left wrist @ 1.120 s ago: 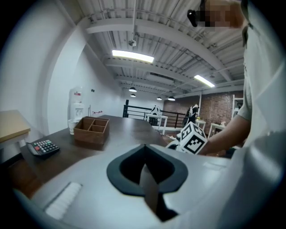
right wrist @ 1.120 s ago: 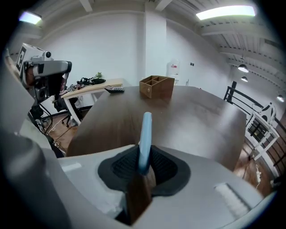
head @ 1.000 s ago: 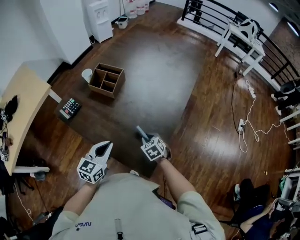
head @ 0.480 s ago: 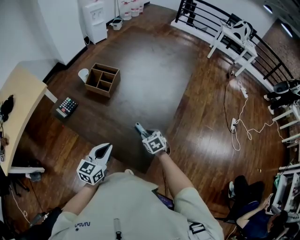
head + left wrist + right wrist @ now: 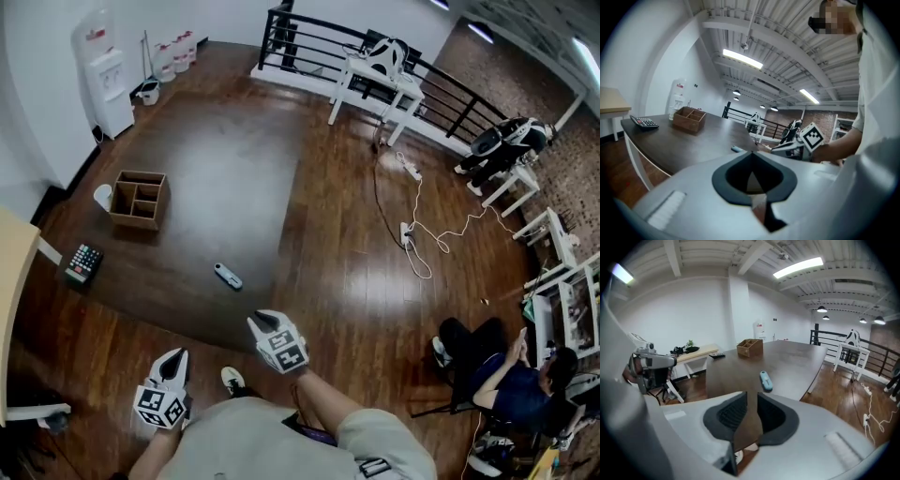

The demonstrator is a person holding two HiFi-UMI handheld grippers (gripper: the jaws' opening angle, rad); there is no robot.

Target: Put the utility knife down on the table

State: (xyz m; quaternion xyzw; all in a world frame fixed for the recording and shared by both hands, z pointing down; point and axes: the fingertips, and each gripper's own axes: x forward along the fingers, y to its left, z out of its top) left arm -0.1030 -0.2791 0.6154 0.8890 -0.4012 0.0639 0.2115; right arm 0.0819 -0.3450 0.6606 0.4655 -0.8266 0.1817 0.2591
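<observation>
Table (image 5: 225, 169): dark top, spanning left-centre of head view, wood floor all round. Wooden box (image 5: 138, 199) with open compartments, upright toward table's left end.

Right tongs (image 5: 751, 398): lower centre of head view, just off table's near edge, touching nothing. Pads apart with a narrow gap, closing, nothing between them.

Left tongs (image 5: 750, 153): lower left of head view, also off the table. Tips together, gripping nothing.

Calculator (image 5: 82, 263): flat at table's lower-left corner, below the box in head view.

Utility knife (image 5: 228, 276): flat on table, close to its near edge, centre-left of head view. Well apart from box and calculator, ahead of right tongs, touched by neither tongs. Right gripper view: same knife on the tabletop straight above the pad gap, box further back beyond it. Left gripper view: knife small, mid-frame, on table's right end, right tongs just to its right.

White cup (image 5: 103, 197): just left of box, at table's left edge.
</observation>
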